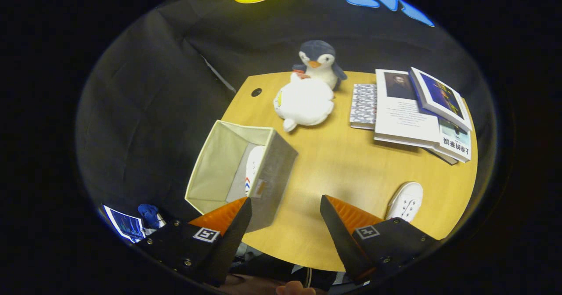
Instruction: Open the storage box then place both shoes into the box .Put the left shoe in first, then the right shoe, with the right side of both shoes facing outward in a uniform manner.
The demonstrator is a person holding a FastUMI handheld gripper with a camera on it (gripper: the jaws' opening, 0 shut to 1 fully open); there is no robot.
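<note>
An open fabric storage box (219, 163) stands at the near left corner of the round wooden table (351, 163), just ahead of my left finger. One white shoe (253, 165) with red and blue marks lies inside it against the right wall. The other white shoe (405, 201) rests on the table just beyond my right finger, toe pointing away. My gripper (285, 209) hovers above the table's near edge, open, with nothing between the fingers.
A white plush toy (305, 102) and a penguin plush (319, 62) sit at the table's far side. A patterned notebook (364, 105) and a stack of books (421, 110) lie to the far right. A hand (294, 289) shows below the fingers.
</note>
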